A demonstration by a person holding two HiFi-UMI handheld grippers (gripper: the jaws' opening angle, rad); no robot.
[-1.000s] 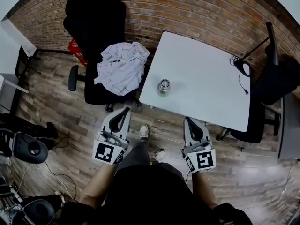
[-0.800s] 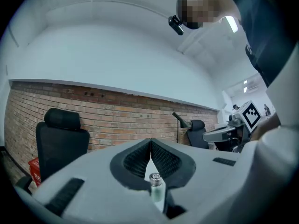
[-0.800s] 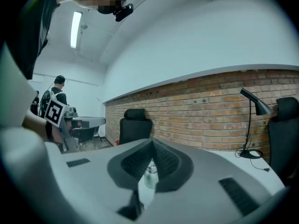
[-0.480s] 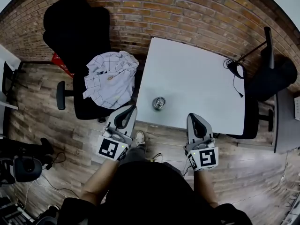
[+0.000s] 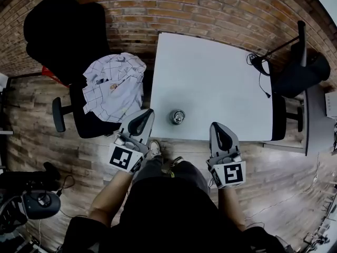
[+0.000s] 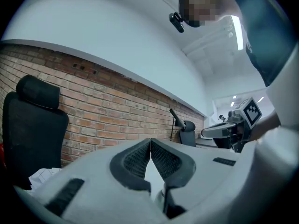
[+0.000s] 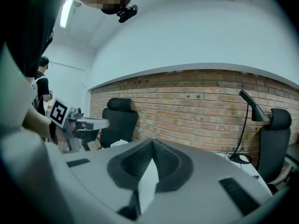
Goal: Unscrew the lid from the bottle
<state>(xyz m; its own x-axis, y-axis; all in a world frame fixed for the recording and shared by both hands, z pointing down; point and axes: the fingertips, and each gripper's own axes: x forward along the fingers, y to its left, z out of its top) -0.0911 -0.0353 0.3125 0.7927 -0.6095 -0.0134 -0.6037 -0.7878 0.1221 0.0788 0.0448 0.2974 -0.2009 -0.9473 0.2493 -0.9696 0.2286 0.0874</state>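
A small bottle with a shiny metal lid (image 5: 178,116) stands upright near the front edge of the white table (image 5: 210,83). My left gripper (image 5: 144,118) is shut and empty, its tip a short way left of the bottle, over the table's front left corner. My right gripper (image 5: 217,130) is also shut and empty, right of the bottle at the table's front edge. In the left gripper view the pads (image 6: 150,156) meet at the tip, and part of the bottle (image 6: 161,200) shows low behind them. The right gripper view shows closed pads (image 7: 152,160) with only table behind.
A black office chair (image 5: 68,46) with a checked shirt (image 5: 113,86) draped on it stands left of the table. A second black chair (image 5: 300,73) and a cable with a lamp arm (image 5: 260,67) sit at the table's right side. A brick wall (image 5: 174,9) runs behind.
The person has stepped closer to the table: both grippers, earlier over the wooden floor, now reach the table's front edge on either side of the bottle. Both stay shut.
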